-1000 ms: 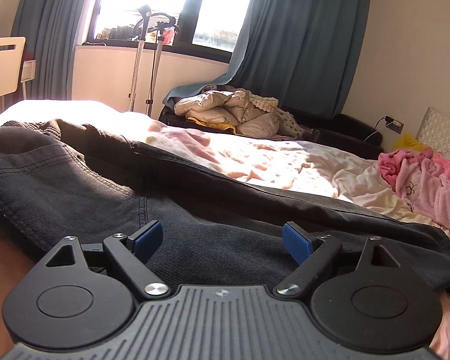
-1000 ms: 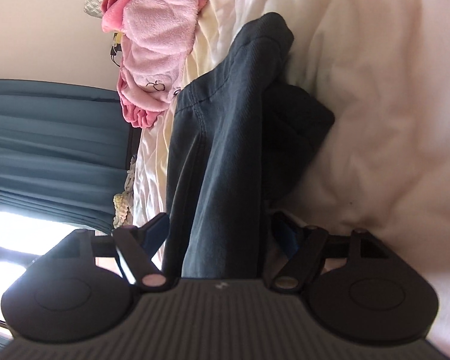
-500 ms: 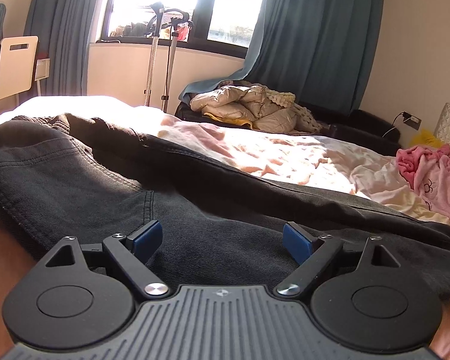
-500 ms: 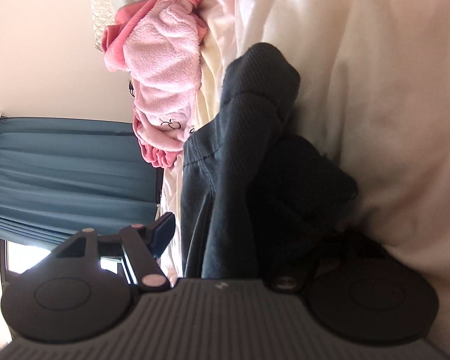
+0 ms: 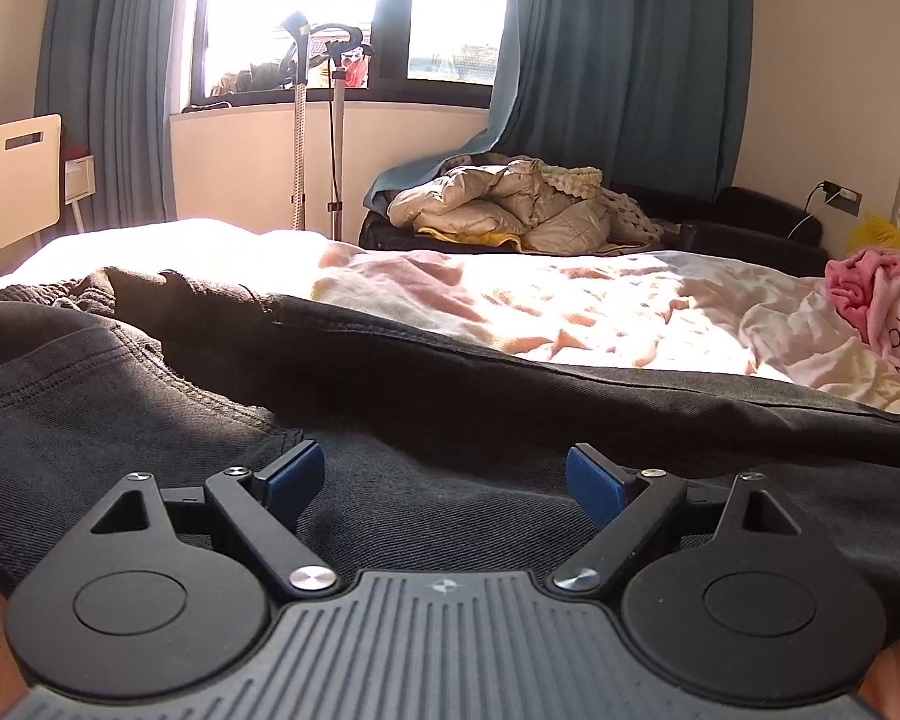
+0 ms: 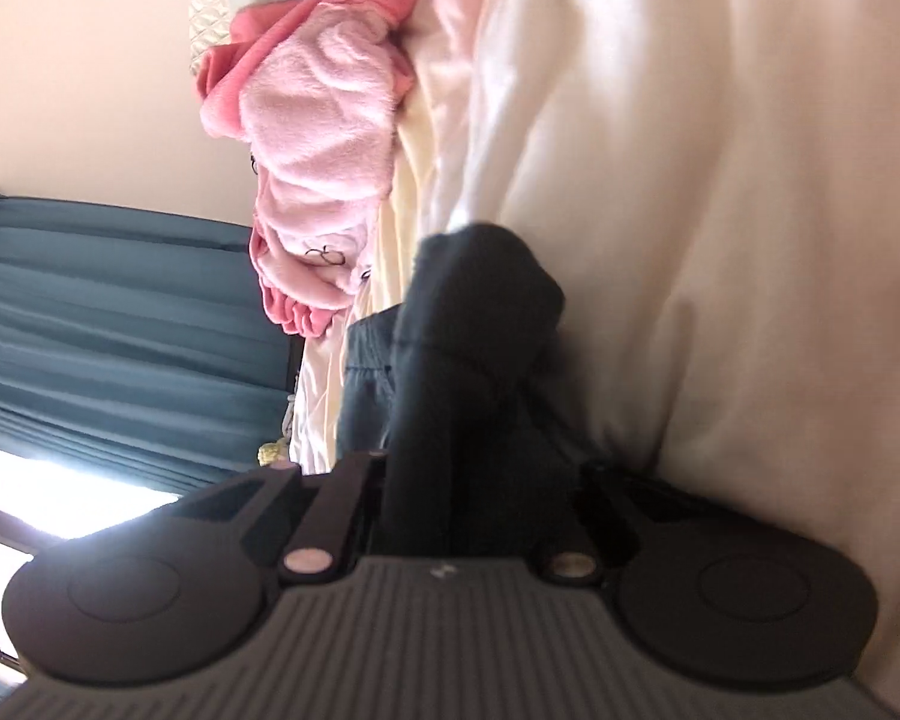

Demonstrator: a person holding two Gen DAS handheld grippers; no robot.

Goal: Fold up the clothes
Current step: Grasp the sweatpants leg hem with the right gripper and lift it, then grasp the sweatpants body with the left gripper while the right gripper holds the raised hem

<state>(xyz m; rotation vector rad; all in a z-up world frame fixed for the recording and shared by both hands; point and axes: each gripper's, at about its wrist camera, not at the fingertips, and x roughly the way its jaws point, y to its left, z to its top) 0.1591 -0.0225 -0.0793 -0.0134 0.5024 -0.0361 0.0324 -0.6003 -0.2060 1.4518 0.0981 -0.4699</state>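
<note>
Left wrist view: the left tool sits low over dark jeans, blue pads wide apart w/ nothing pressed between them; denim lies under and between the fingers. The jeans stretch across the lower half of the frame, left edge to right edge, on a bed w/ pale sunlit sheets. A pink fleece garment lies at the far right of the bed. Behind, centre: a beige puffy jacket heaped on a dark sofa. Teal curtains frame a bright window; a chair at far left.

Right wrist view, turned sideways and blurred: the right tool is clamped shut on a bunched fold of the jeans, which rises from the fingers at lower centre. Pad contact itself is hidden by the cloth. White bedding fills the right side; pink fleece sits upper centre-left, curtain at left.
</note>
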